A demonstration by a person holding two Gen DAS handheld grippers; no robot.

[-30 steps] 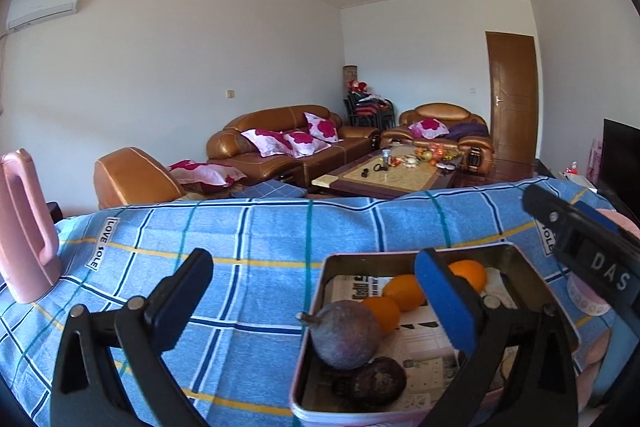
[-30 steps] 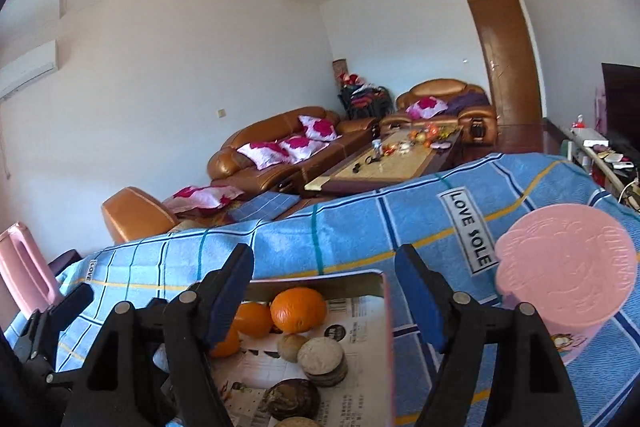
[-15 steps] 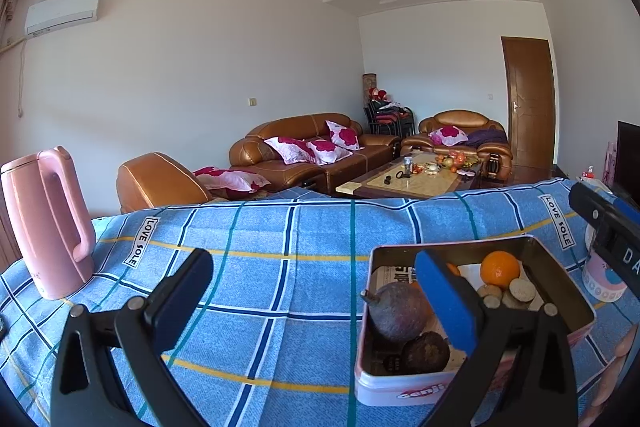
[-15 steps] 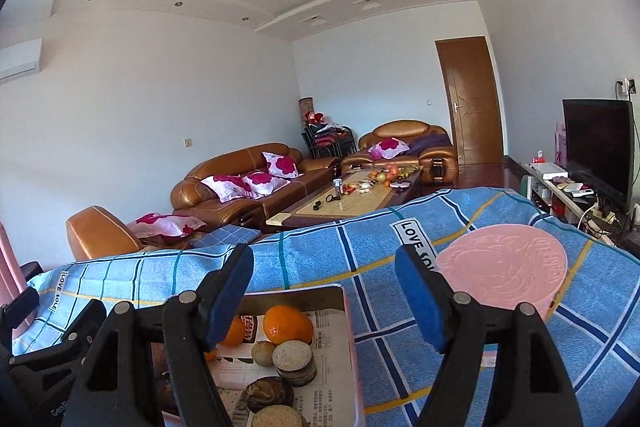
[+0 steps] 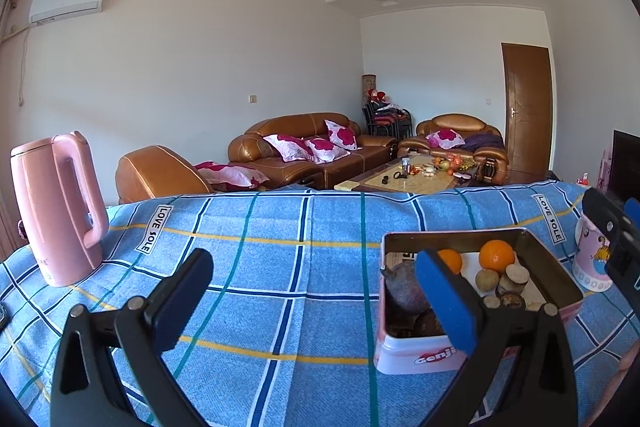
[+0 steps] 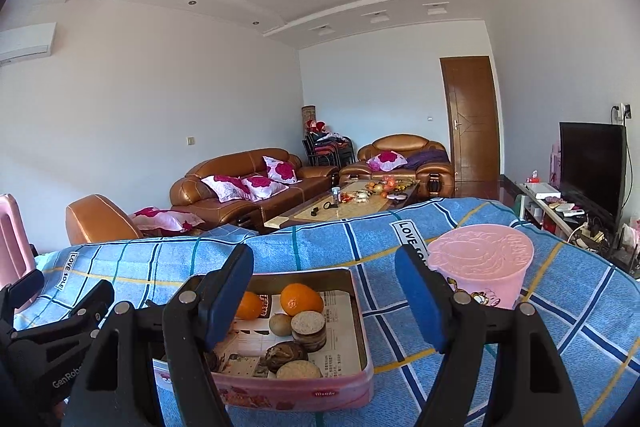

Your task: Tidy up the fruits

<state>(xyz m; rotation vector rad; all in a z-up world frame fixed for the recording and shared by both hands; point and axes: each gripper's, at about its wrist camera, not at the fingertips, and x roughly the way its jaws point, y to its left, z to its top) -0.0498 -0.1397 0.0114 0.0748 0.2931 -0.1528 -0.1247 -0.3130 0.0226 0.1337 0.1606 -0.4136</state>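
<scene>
A pink tin box [image 5: 416,359] [image 6: 304,393] lined with newspaper sits on the blue plaid tablecloth [image 5: 260,267]. It holds two oranges [image 5: 496,255] [image 6: 301,299], a dark purple fruit [image 5: 402,291], a small green-brown fruit [image 6: 280,324], and some brown round pieces [image 6: 308,325]. My left gripper [image 5: 316,291] is open and empty, left of and above the box. My right gripper [image 6: 325,291] is open and empty above the box's right rim. The left gripper also shows at the lower left of the right wrist view [image 6: 60,315].
A pink kettle [image 5: 56,211] stands at the table's far left. A pink lidded cup [image 6: 480,267] [image 5: 592,259] stands right of the box. Beyond the table edge are brown sofas [image 5: 304,151], a coffee table [image 5: 412,177], a door and a TV [image 6: 592,167].
Both grippers have pulled back and up from the box, so it looks smaller and farther away. The kettle has come fully into the left view. Both stay open and empty.
</scene>
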